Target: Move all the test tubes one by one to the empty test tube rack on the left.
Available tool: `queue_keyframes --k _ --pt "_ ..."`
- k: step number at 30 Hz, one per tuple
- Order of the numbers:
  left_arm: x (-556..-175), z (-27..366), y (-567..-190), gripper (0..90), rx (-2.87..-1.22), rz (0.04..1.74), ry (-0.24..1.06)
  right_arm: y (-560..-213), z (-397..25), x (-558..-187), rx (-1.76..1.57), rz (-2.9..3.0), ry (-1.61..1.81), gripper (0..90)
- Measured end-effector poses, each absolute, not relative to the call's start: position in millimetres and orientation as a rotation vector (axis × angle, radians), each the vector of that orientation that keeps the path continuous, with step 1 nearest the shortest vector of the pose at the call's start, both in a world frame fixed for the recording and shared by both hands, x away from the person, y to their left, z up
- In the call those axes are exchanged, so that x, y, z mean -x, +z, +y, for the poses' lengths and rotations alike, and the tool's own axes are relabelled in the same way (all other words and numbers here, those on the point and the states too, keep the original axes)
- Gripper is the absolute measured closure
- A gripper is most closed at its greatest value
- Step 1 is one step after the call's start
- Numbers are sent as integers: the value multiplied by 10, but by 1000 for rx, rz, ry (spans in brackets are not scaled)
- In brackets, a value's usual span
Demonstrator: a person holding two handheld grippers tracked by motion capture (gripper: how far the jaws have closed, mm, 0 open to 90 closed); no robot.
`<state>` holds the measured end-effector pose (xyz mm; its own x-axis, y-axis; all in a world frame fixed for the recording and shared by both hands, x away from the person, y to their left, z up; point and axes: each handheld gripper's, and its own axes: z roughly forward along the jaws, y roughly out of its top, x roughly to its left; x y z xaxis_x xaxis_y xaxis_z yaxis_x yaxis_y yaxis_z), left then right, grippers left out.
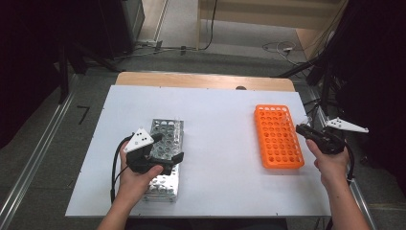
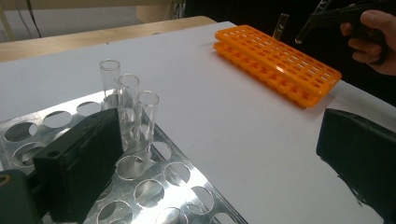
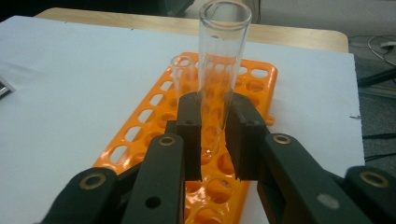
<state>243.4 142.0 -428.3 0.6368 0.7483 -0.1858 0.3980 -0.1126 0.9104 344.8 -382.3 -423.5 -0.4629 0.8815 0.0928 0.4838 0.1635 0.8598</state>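
My right gripper (image 3: 215, 116) is shut on a clear glass test tube (image 3: 223, 56), held upright just above the orange rack (image 3: 154, 121). One more tube (image 3: 182, 77) stands in a hole of that rack behind it. In the high view the right gripper (image 1: 301, 129) hovers at the orange rack's (image 1: 277, 136) right edge. My left gripper (image 2: 219, 130) is open, its jaws wide apart over the metal rack (image 2: 154, 186). Three empty glass tubes (image 2: 128, 100) stand in that rack's far corner, just beyond the left jaw. In the high view the left gripper (image 1: 168, 147) sits above the metal rack (image 1: 165, 153).
Both racks lie on a white board (image 1: 215, 143) over a wooden table (image 1: 201, 80). Bare board stretches between the racks. Dark stands and cables (image 1: 335, 91) crowd the right side beyond the table edge.
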Motion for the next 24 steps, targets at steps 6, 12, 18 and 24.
queue_keyframes --k 6,12,18,24 --pt "-2430 1417 -4260 6 -1733 926 386 -4170 -3722 -3275 -1258 2037 1291 744" --pt "-2416 1406 -4234 7 -1737 914 387 -4134 -3536 -3079 -1187 2086 1325 744" --pt "-2394 1338 -4213 7 -1749 900 383 -4093 -3310 -2928 -1113 2161 1356 743" --pt "-2364 1275 -4180 16 -1754 885 374 -4089 -3031 -2794 -1025 2236 1394 743"
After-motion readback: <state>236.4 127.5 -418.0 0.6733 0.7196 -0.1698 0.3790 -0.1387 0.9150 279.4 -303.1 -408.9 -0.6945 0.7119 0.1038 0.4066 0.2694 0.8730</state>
